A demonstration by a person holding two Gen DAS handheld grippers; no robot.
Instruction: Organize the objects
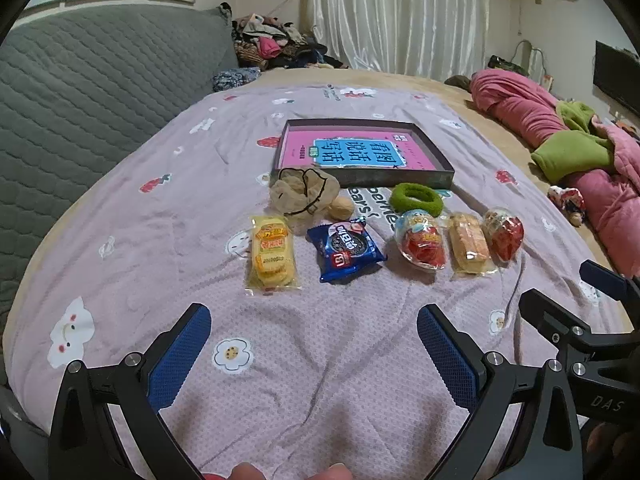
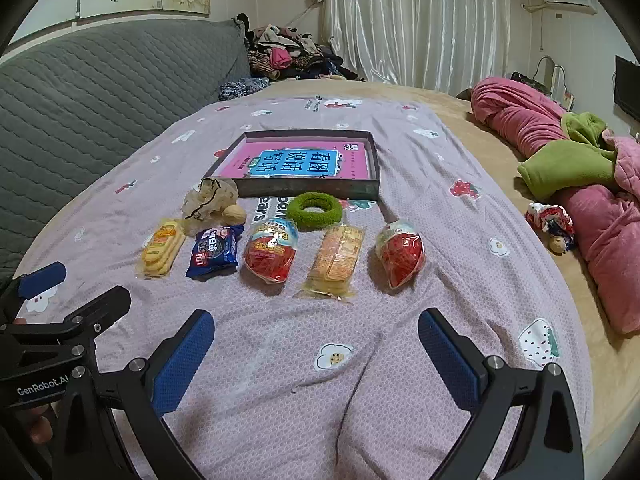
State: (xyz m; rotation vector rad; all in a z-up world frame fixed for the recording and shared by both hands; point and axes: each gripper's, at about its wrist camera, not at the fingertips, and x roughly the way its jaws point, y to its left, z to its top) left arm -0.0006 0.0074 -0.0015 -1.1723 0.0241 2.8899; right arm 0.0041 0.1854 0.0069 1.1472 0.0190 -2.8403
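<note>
A row of snack packs lies on the pink sheet: a yellow biscuit pack (image 1: 273, 255) (image 2: 162, 251), a blue Oreo pack (image 1: 345, 249) (image 2: 215, 251), a red egg-shaped pack (image 1: 421, 245) (image 2: 271, 253), an orange wafer pack (image 1: 469, 243) (image 2: 337, 261) and a second red pack (image 1: 503, 233) (image 2: 400, 254). Behind them are a beige pouch (image 1: 303, 191) (image 2: 209, 197), a green ring (image 1: 417, 198) (image 2: 315, 208) and a dark shallow box (image 1: 400, 178) (image 2: 316, 189) holding a pink book (image 1: 356, 151) (image 2: 298, 162). My left gripper (image 1: 314, 322) and right gripper (image 2: 316, 326) are open and empty, short of the row.
A grey quilted headboard (image 1: 88, 92) runs along the left. Rolled pink and green blankets (image 2: 576, 184) and a small doll (image 2: 552, 222) lie at the right. A clothes pile (image 2: 288, 54) sits at the far end by white curtains.
</note>
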